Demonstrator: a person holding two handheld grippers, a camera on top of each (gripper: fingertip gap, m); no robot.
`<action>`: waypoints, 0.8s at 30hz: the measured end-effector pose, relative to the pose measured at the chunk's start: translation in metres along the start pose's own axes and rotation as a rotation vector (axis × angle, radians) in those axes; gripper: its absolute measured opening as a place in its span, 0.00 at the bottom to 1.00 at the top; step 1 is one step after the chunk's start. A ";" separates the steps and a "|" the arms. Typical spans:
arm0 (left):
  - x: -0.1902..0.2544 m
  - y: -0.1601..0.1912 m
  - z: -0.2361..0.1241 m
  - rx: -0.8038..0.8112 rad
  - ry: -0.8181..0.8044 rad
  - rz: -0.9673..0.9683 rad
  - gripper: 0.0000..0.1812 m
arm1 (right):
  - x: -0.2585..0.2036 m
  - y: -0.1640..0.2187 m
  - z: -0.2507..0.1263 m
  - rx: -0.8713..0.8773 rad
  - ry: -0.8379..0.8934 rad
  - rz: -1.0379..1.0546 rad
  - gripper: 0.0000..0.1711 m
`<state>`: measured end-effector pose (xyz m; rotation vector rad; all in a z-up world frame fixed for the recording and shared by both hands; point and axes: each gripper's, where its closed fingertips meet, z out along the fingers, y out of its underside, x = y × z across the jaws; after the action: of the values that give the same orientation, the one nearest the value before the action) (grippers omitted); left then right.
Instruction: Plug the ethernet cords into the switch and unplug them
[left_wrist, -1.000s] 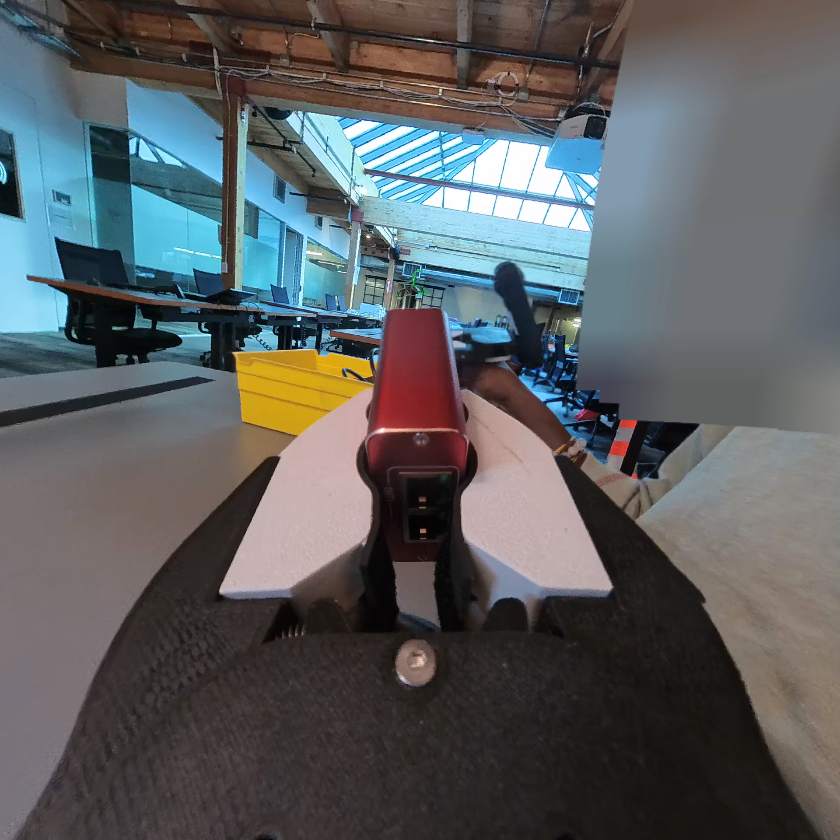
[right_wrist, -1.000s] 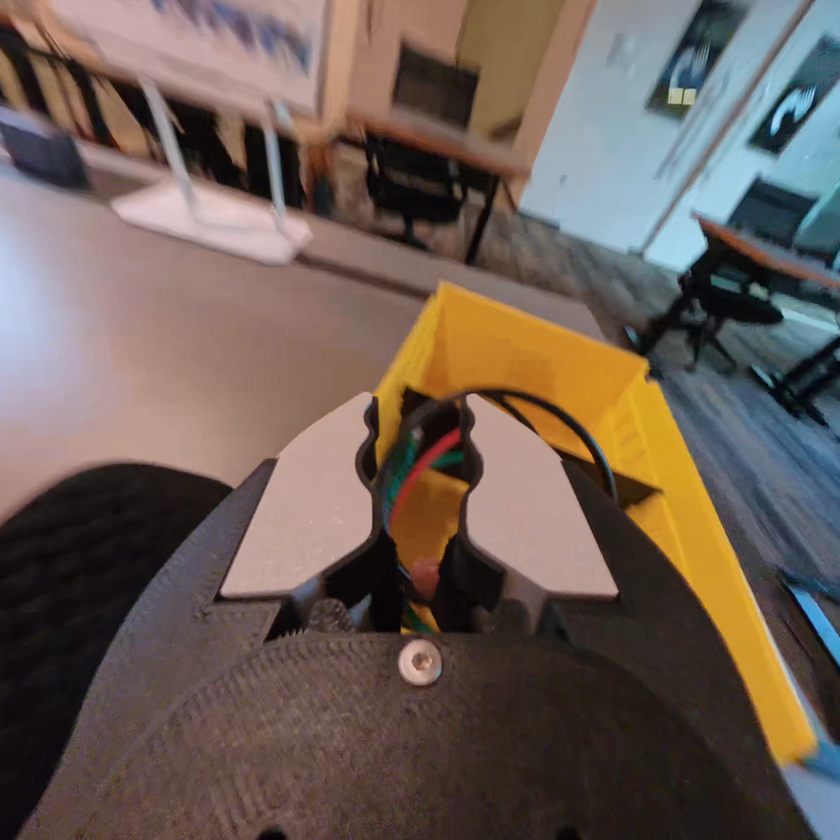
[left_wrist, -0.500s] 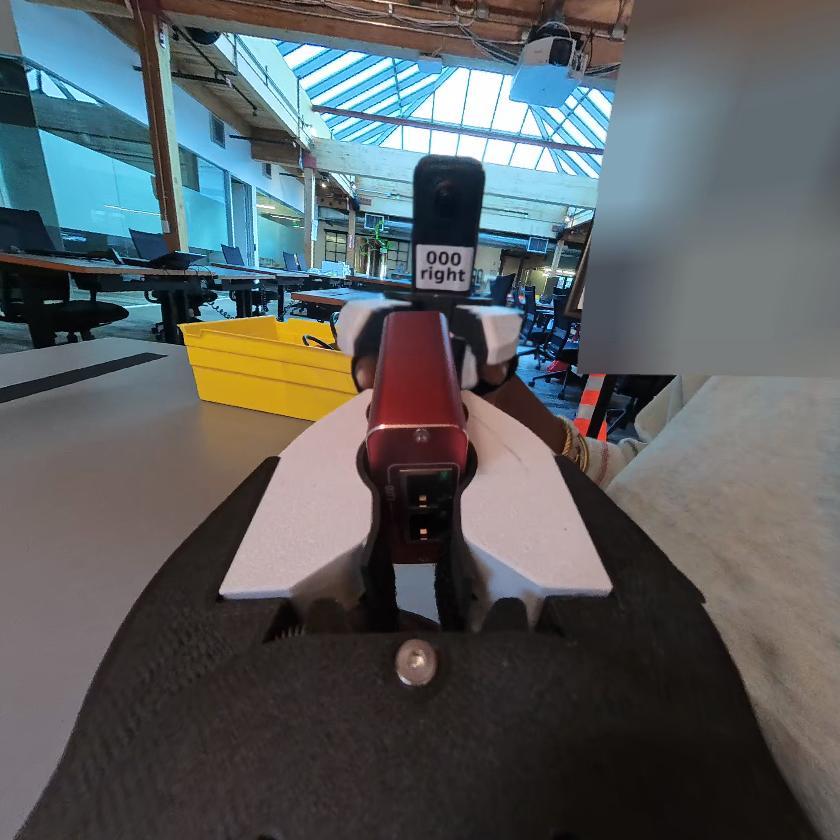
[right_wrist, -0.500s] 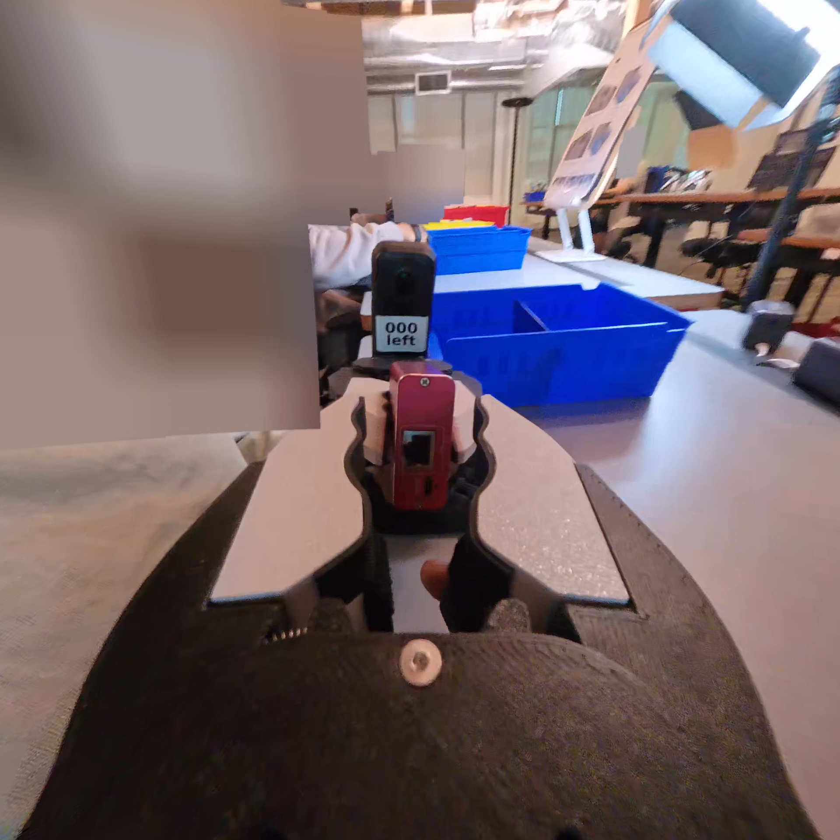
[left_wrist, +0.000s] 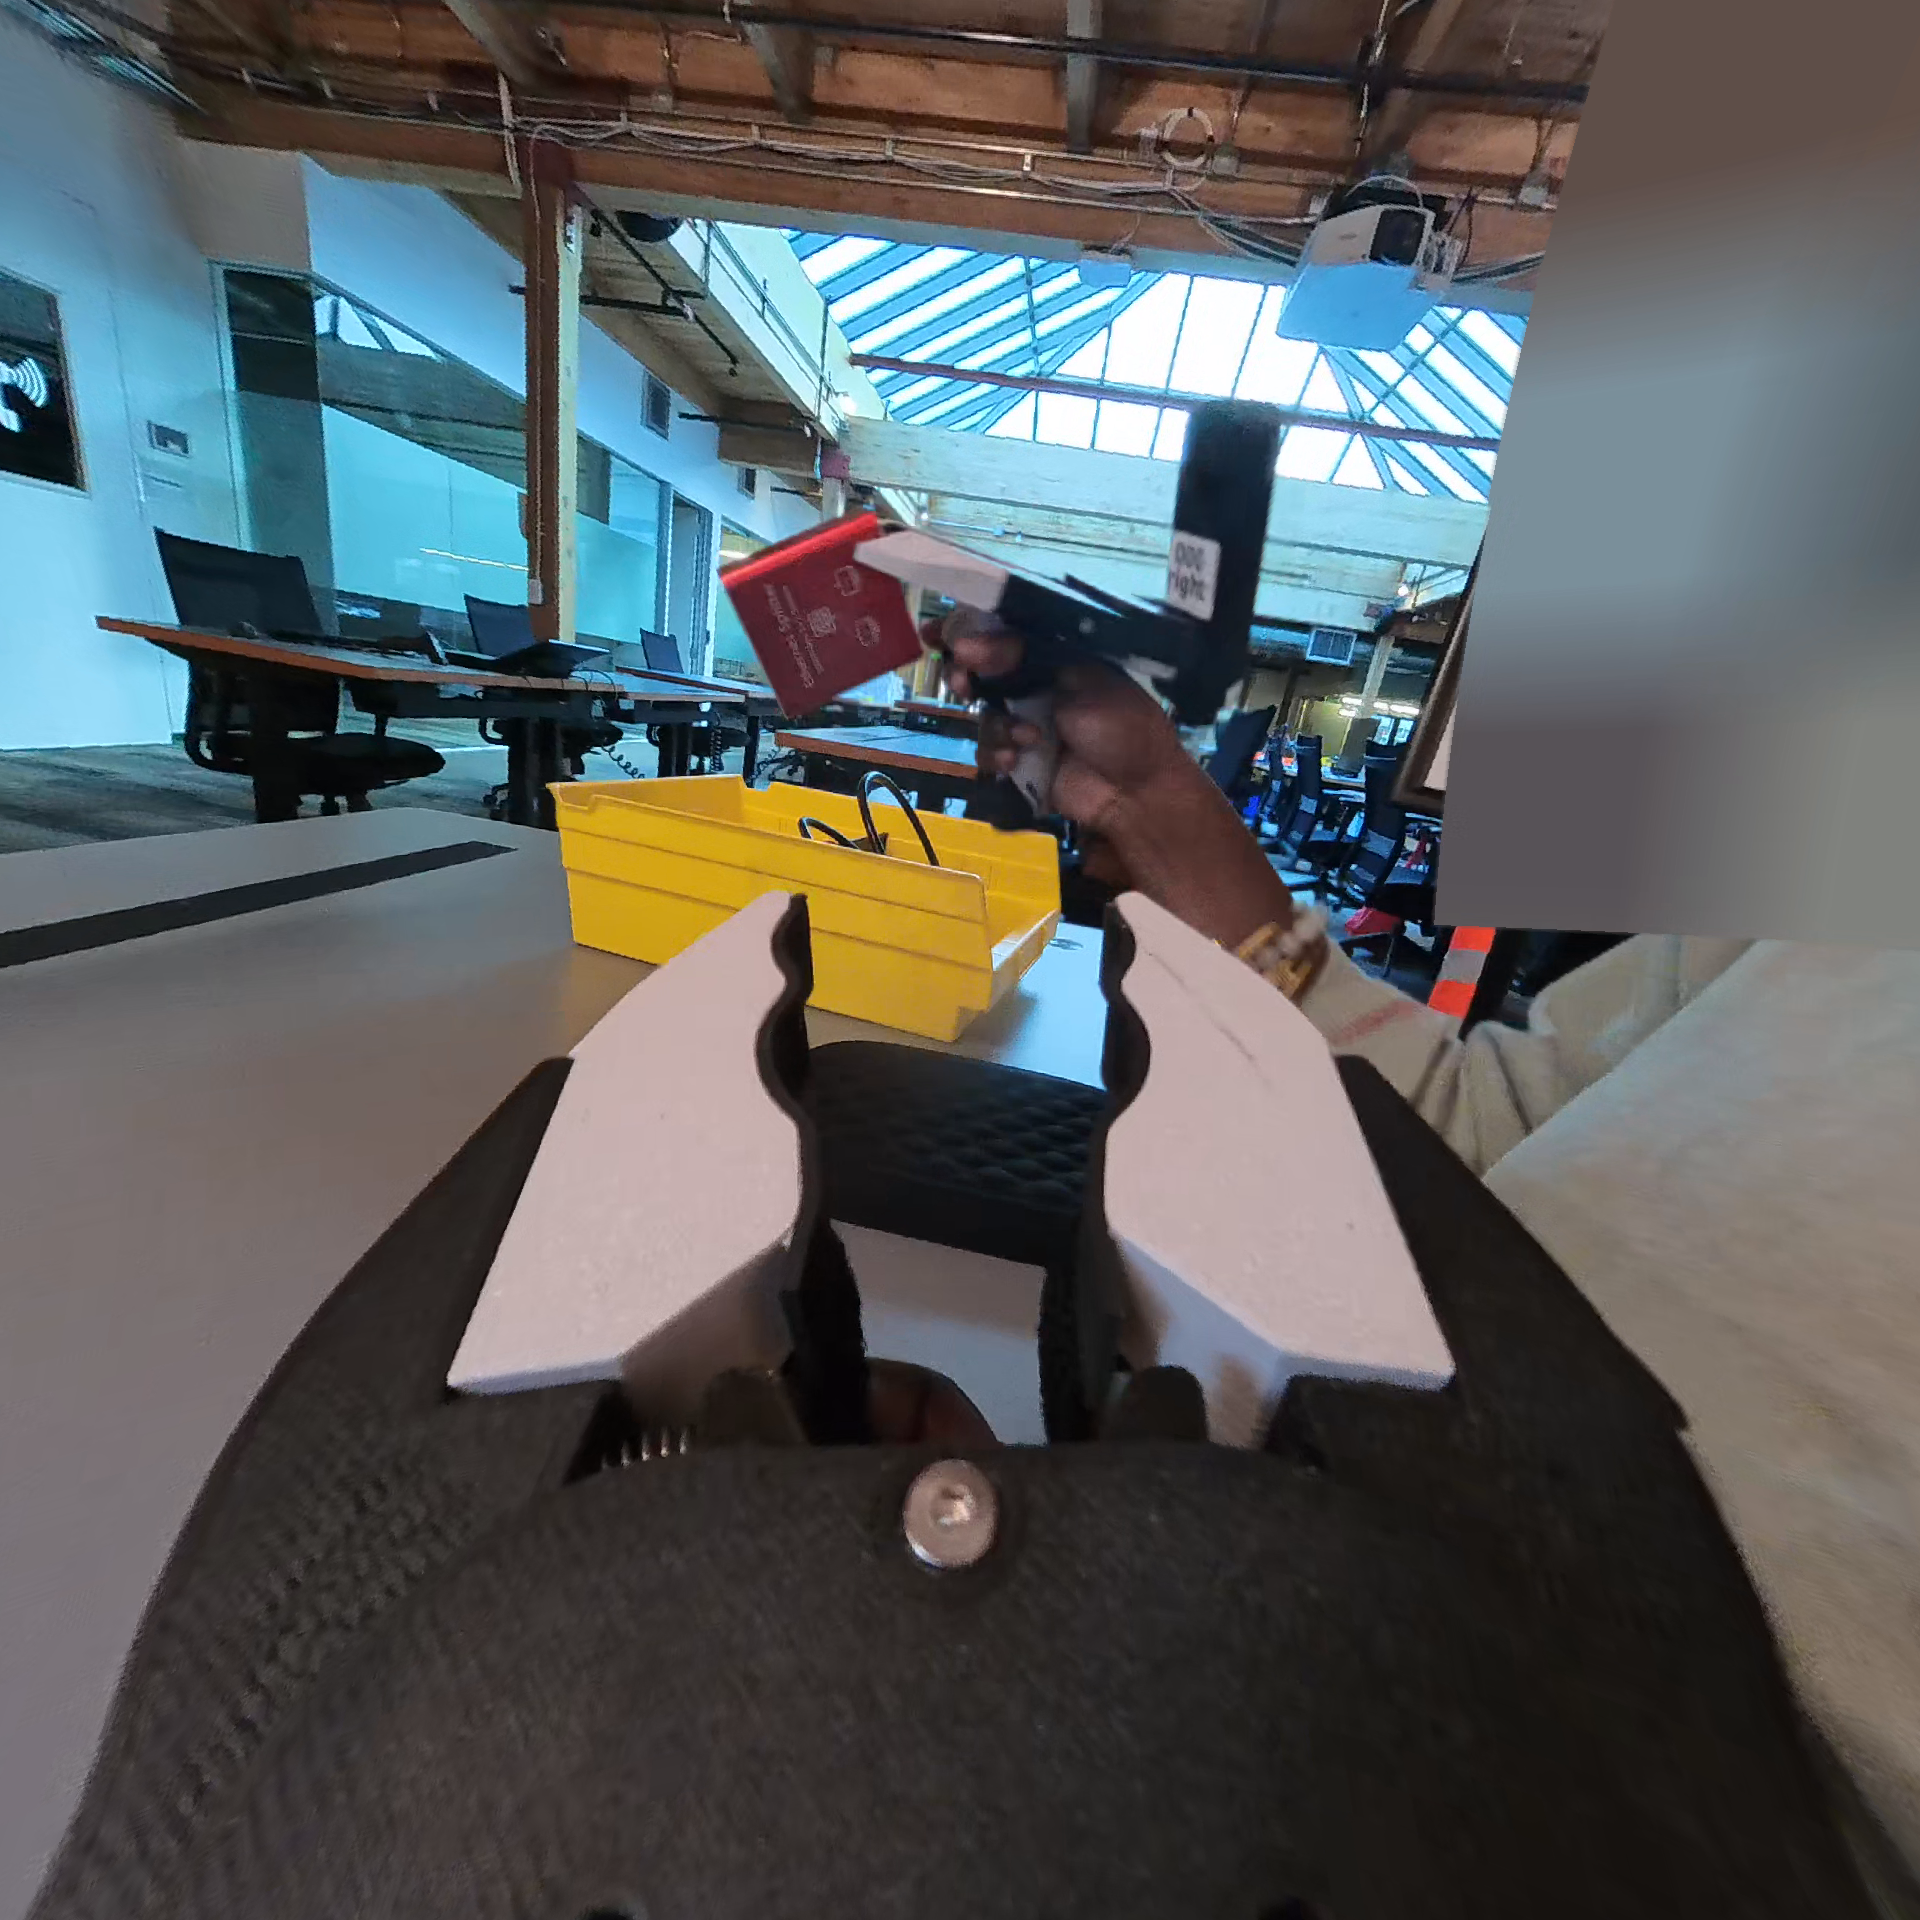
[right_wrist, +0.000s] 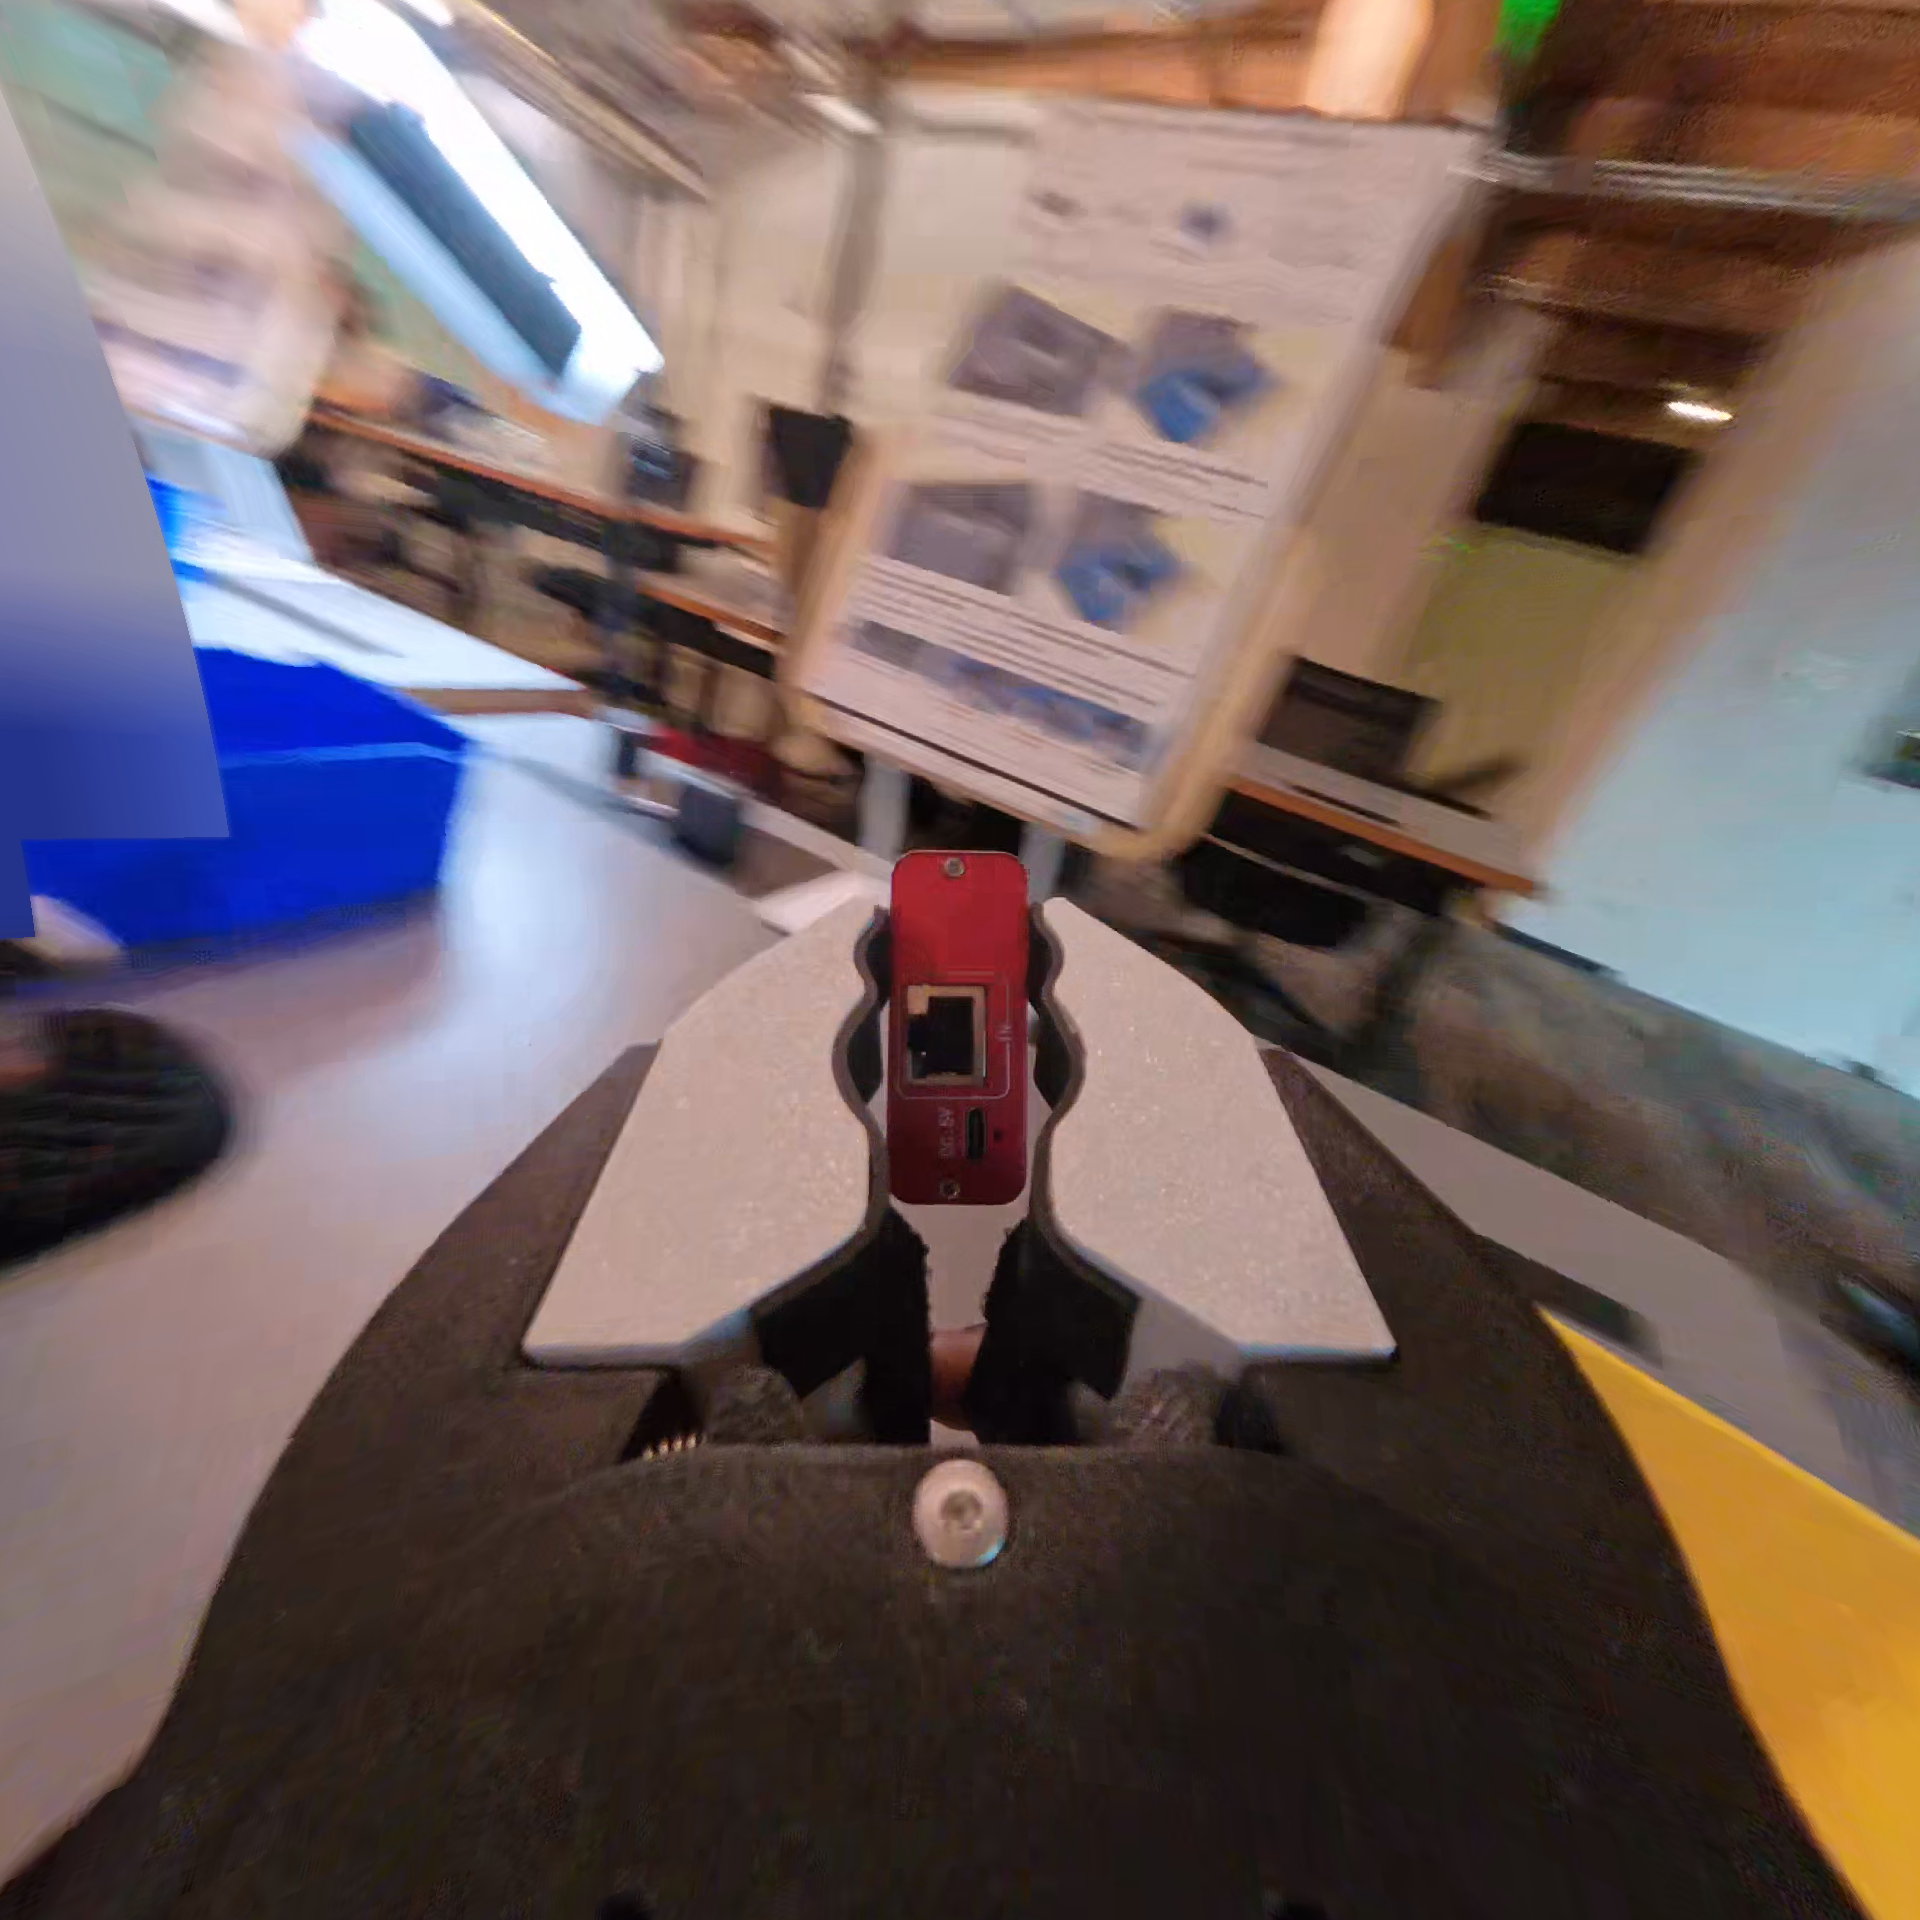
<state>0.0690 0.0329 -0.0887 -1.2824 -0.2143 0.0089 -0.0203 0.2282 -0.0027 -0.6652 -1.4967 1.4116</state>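
Note:
The red ethernet switch (right_wrist: 958, 1023) is clamped upright between the fingers of my right gripper (right_wrist: 956, 935), its single-port end facing the camera. In the left wrist view the same switch (left_wrist: 821, 613) hangs in the air above the yellow bin (left_wrist: 810, 883), held by the right gripper (left_wrist: 883, 561) and tilted. My left gripper (left_wrist: 951, 925) is open and empty, low over the grey table (left_wrist: 208, 1091). Black cords (left_wrist: 873, 826) lie coiled in the yellow bin.
A black round pad (left_wrist: 956, 1132) lies on the table just beyond my left fingers. A blue bin (right_wrist: 301, 790) stands at the left in the right wrist view, and the yellow bin's edge (right_wrist: 1787, 1621) shows at lower right. A person's sleeve (left_wrist: 1714, 1247) fills the right side.
The switch passed from my left gripper to my right gripper. My left gripper opened and let go. My right gripper lifted the switch up and away, swinging fast.

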 end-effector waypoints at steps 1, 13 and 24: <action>0.000 0.002 0.001 -0.013 -0.001 0.008 0.29 | 0.029 0.009 -0.002 -0.051 0.097 -0.012 0.15; -0.005 0.011 0.003 -0.062 -0.035 0.047 0.27 | 0.158 0.144 0.030 -0.639 0.256 0.040 0.15; -0.005 0.012 0.003 -0.071 -0.033 0.048 0.26 | 0.162 0.226 0.023 -1.071 0.219 0.156 0.19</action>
<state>0.0653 0.0386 -0.1000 -1.3586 -0.2141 0.0637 -0.1541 0.4020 -0.1749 -1.5408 -1.9923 0.4986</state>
